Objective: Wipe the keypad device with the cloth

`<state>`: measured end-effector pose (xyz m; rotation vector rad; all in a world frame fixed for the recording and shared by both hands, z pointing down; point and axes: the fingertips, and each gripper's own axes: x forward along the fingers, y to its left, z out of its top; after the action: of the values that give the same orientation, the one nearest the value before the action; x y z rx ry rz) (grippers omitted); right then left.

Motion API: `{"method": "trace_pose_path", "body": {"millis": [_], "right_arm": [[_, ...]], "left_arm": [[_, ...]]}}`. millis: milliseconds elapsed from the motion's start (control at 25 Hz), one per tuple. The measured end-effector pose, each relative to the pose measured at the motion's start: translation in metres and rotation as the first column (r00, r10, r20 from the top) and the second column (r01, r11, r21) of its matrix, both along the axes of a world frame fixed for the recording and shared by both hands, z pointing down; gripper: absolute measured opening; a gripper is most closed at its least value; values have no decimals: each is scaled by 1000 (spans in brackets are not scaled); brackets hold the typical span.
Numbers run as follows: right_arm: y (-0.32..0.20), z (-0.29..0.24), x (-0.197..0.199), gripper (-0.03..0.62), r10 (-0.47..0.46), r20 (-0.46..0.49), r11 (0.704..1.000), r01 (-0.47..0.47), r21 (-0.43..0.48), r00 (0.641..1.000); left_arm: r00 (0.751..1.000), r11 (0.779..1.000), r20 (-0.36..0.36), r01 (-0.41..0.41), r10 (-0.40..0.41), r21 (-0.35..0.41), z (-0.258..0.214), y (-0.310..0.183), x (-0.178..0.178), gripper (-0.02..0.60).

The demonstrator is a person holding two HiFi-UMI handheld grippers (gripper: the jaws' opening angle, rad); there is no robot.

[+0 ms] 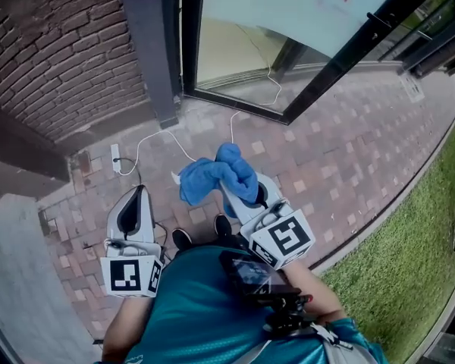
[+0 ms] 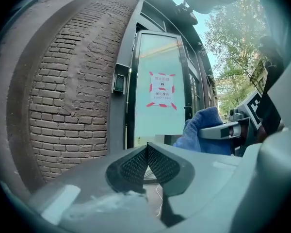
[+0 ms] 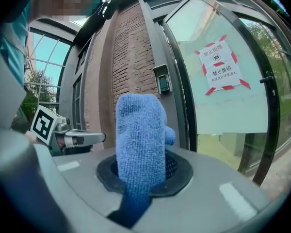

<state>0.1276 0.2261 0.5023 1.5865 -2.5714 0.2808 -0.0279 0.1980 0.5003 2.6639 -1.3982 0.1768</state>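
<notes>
Fig.: approach phase, wipe not yet begun. The right claw (image 3: 144, 171) is clamped on the blue cloth (image 3: 138, 130). A thick fold stands up past the jaws, w/ a tail hanging below. The left claw (image 2: 146, 154) has its jaws pressed together w/ nothing between them; in the head view it sits lower and to the left of the right one. The keypad device (image 3: 162, 85) is a small panel mounted on the dark frame strip between the brick wall (image 2: 72, 96) and the glass door (image 2: 160, 101), well apart from both claws.

Handling (est.): the cloth looks light and soft, prob. microfibre, w/ little slip risk. The grip near its middle leaves a padded lobe to press w/. The keypad device is rigid and fixed, so it needs no holding. Light, flat strokes suit it, since excess pressure could trigger keys.
</notes>
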Motion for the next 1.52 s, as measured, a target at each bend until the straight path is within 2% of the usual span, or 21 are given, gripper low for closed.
{"method": "trace_pose_path", "body": {"millis": [280, 480, 800, 1520], "right_arm": [[6, 6, 28, 46, 20, 14, 1000, -20, -2, 1000], [9, 17, 41, 44, 18, 31, 1000, -17, -25, 999], [7, 19, 37, 41, -5, 44, 1000, 5, -13, 999], [11, 29, 36, 41, 27, 69, 999, -25, -29, 997]], "left_arm": [[1000, 999, 14, 8, -7, -34, 15, 5, 25, -2], [1000, 999, 19, 24, -23, -32, 17, 6, 37, 0], [999, 999, 31, 39, -38, -37, 23, 7, 38, 0], [999, 998, 47, 0, 3, -62, 33, 8, 41, 0]]}}
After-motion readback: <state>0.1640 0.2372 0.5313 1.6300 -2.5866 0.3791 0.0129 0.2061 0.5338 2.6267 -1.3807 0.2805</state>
